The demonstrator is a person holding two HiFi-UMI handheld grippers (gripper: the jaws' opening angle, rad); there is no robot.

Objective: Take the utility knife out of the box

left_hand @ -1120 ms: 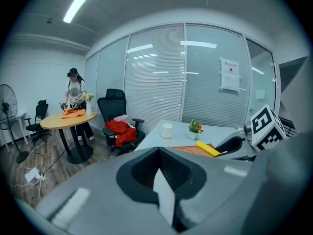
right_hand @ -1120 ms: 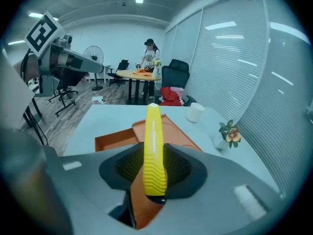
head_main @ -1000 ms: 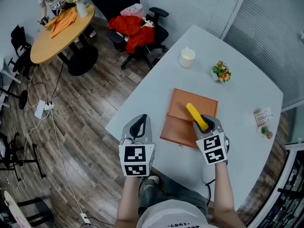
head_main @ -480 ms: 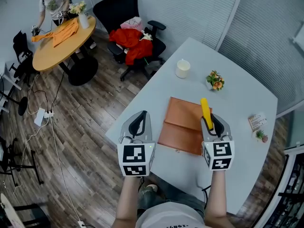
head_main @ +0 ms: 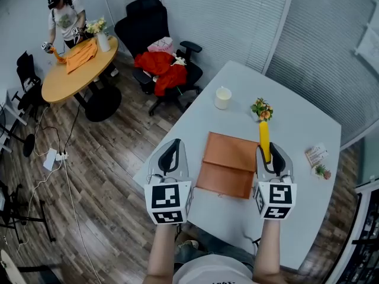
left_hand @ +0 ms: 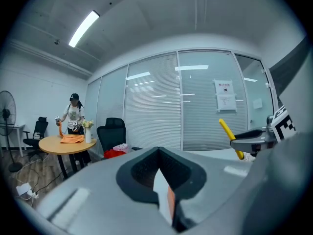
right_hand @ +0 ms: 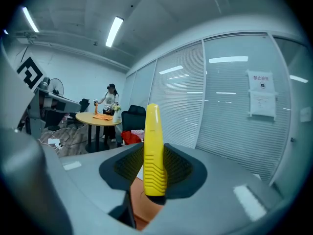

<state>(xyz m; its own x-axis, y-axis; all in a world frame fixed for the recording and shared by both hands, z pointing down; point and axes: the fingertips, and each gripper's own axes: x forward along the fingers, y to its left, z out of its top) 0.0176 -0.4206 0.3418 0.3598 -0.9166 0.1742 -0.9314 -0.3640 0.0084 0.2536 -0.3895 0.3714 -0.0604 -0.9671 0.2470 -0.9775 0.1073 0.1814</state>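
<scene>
The yellow utility knife (head_main: pixel 264 137) sticks out forward from my right gripper (head_main: pixel 272 154), whose jaws are shut on its ribbed handle (right_hand: pixel 154 166). It is held in the air just right of the flat brown box (head_main: pixel 227 164), which lies closed on the white table (head_main: pixel 302 206). In the right gripper view (right_hand: pixel 155 182) a strip of the brown box (right_hand: pixel 145 208) shows below the jaws. My left gripper (head_main: pixel 172 154) hovers at the table's near left edge, left of the box, jaws together with nothing between them (left_hand: pixel 159 176). The knife (left_hand: pixel 228 135) also shows at the right of the left gripper view.
A white cup (head_main: pixel 222 97) and a small flower pot (head_main: pixel 261 109) stand at the table's far side. A card (head_main: pixel 315 155) and a tiny plant (head_main: pixel 322 171) lie at the right. Beyond the table are an office chair with red clothes (head_main: pixel 163 61) and a round wooden table (head_main: pixel 71 64) with a person beside it.
My right gripper has carried the knife from above the box to its right side and turned it to point straight ahead. The left gripper has barely moved.
</scene>
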